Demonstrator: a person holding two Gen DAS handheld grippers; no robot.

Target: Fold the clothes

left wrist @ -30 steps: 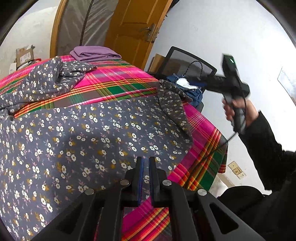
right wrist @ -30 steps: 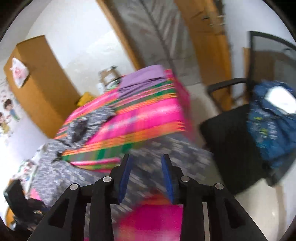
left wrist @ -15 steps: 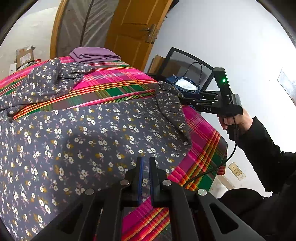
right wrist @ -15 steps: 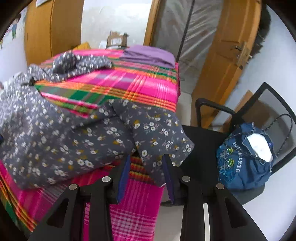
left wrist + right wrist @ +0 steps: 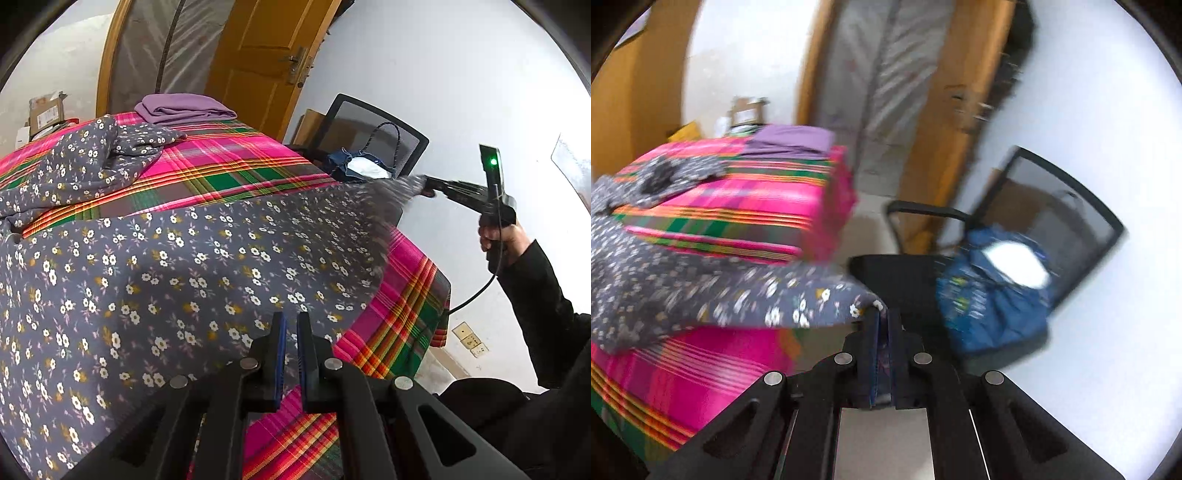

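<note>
Mesh chair (image 5: 373,133) — blue bag (image 5: 993,291) on it

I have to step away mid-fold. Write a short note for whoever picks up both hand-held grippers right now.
Right hand-held gripper: jaws have just closed on the sleeve end of the floral garment, drawn out past the bed's edge toward the chair.
Left hand-held gripper: shut on the garment's near hem.
The garment lies spread on the plaid bedspread; its other sleeve is bunched at the far side. A folded purple item sits at the far corner.
Done: both grips. Left: every fold.
</note>
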